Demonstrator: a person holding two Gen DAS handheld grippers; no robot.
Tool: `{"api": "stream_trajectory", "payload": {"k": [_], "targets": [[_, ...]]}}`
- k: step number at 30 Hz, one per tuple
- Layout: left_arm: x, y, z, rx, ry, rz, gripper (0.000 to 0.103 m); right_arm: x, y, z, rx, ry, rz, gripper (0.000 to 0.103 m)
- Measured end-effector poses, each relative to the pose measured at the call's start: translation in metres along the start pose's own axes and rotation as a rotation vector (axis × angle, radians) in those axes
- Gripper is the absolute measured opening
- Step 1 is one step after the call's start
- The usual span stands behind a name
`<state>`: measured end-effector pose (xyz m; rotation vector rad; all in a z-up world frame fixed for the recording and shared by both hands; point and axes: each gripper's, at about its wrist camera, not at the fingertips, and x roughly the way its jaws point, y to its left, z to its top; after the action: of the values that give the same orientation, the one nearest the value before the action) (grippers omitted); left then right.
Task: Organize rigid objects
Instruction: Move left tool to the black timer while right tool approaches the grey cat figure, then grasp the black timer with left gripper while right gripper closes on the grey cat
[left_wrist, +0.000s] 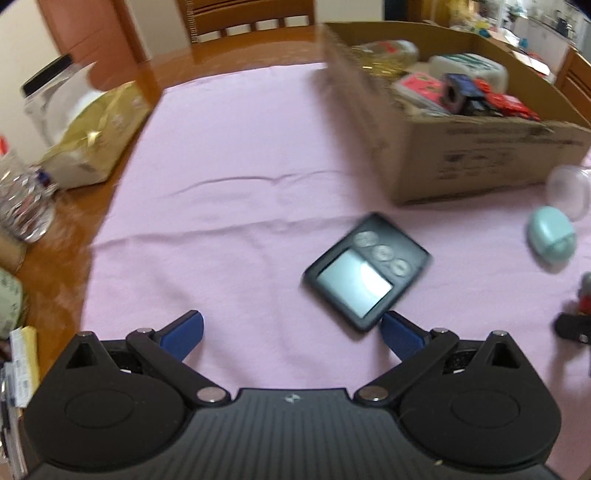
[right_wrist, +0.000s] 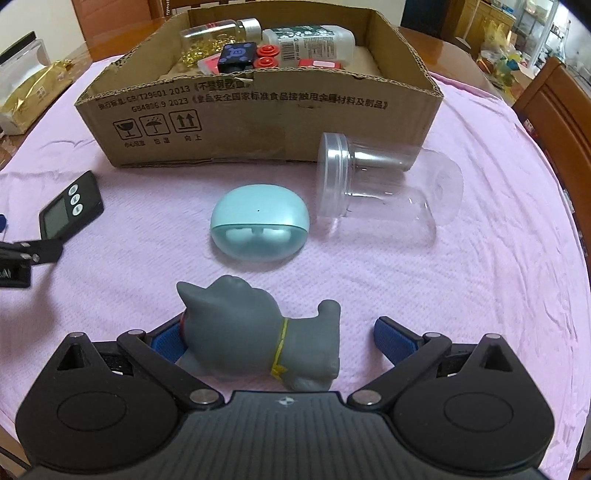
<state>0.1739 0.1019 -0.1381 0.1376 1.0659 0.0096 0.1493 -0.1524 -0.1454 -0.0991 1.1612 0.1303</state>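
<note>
A black digital timer (left_wrist: 367, 269) lies flat on the pink cloth, just ahead of my left gripper's right fingertip. My left gripper (left_wrist: 293, 330) is open and holds nothing. A grey cat toy (right_wrist: 258, 332) lies on its side between the fingers of my right gripper (right_wrist: 280, 339), which is open; the toy rests against the left pad. Beyond it sit a teal earbud case (right_wrist: 258, 229) and a clear lidded jar (right_wrist: 384, 192) lying on its side. The cardboard box (right_wrist: 258, 110) behind them holds bottles and several small items.
The pink cloth (left_wrist: 229, 155) covers a wooden table (left_wrist: 66, 236). On the left edge sit a gold package (left_wrist: 96, 136), a clear container with a black lid (left_wrist: 48, 96) and foil-wrapped clutter. Wooden chairs (left_wrist: 243, 18) stand at the far side and the right.
</note>
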Motion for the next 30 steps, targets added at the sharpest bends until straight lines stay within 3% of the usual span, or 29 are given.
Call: {"api": "stream_trajectory", "payload": {"k": [5, 11, 17, 20, 22, 27, 30], "targets": [[0.003, 0.012, 0.007, -0.064, 0.015, 0.044, 0.101, -0.001, -0.001, -0.004, -0.019, -0.014, 0.009, 0.103], [-0.006, -0.018, 0.012, 0.002, -0.020, -0.081, 0.101, -0.001, 0.000, -0.002, -0.028, -0.003, 0.013, 0.103], [0.009, -0.034, 0.022, -0.038, 0.018, -0.120, 0.098, -0.001, 0.000, -0.003, -0.046, -0.002, 0.022, 0.103], [0.012, -0.034, 0.027, -0.062, 0.004, -0.105, 0.096, -0.002, 0.000, -0.003, -0.054, -0.002, 0.025, 0.103], [0.014, -0.035, 0.031, -0.069, 0.000, -0.095, 0.093, -0.002, 0.000, -0.004, -0.056, -0.002, 0.026, 0.103], [0.009, -0.036, 0.036, -0.051, -0.024, -0.099, 0.070, -0.002, 0.000, -0.002, -0.067, 0.014, 0.032, 0.103], [0.009, -0.037, 0.037, -0.042, -0.025, -0.103, 0.070, -0.004, 0.002, -0.001, -0.083, 0.028, 0.054, 0.103]]}}
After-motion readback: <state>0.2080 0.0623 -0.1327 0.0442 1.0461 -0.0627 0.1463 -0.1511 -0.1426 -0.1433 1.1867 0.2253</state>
